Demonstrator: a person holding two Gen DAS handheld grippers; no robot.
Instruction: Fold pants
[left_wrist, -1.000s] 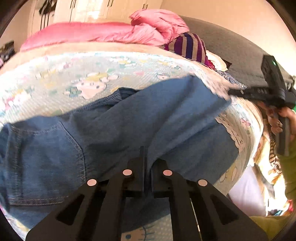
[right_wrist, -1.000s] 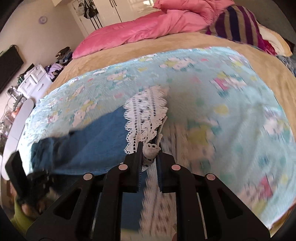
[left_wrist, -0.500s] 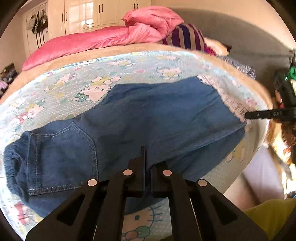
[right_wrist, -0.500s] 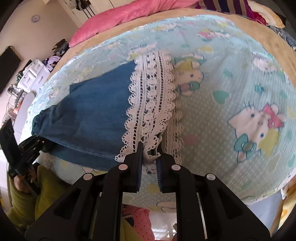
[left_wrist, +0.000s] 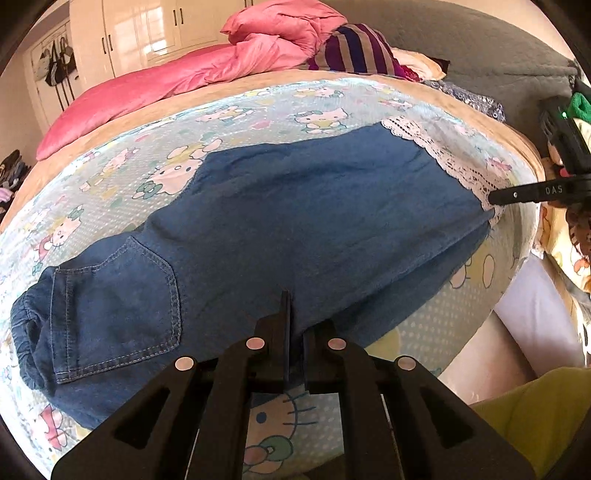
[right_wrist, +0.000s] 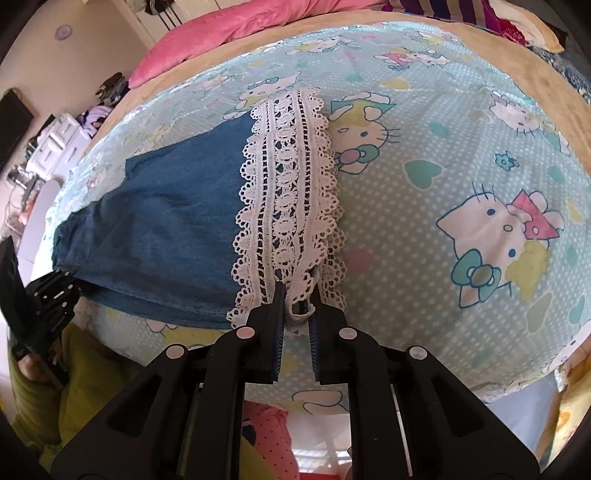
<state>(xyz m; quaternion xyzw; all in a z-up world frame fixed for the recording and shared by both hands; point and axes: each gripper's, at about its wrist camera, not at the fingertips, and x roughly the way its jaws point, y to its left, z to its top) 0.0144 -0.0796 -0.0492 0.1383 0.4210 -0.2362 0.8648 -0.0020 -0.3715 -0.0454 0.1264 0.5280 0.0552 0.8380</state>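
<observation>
1. The denim pants (left_wrist: 295, 221) are laid flat across the cartoon-print sheet (right_wrist: 461, 147) on the bed, already folded leg over leg.
2. The lace hem (right_wrist: 288, 192) is pinched by the right gripper (right_wrist: 297, 295); the near edge of the denim is clamped by the left gripper (left_wrist: 295, 325).
3. The thin lace could slip out or snag if it is pulled hard.
4. The pants lie near the bed's front edge, so cloth could slide off; open sheet is left beyond.

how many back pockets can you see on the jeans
1: a stitched back pocket near the waistband end of the jeans, left in the left wrist view. A second may be hidden underneath, since the jeans lie folded lengthwise.
</observation>
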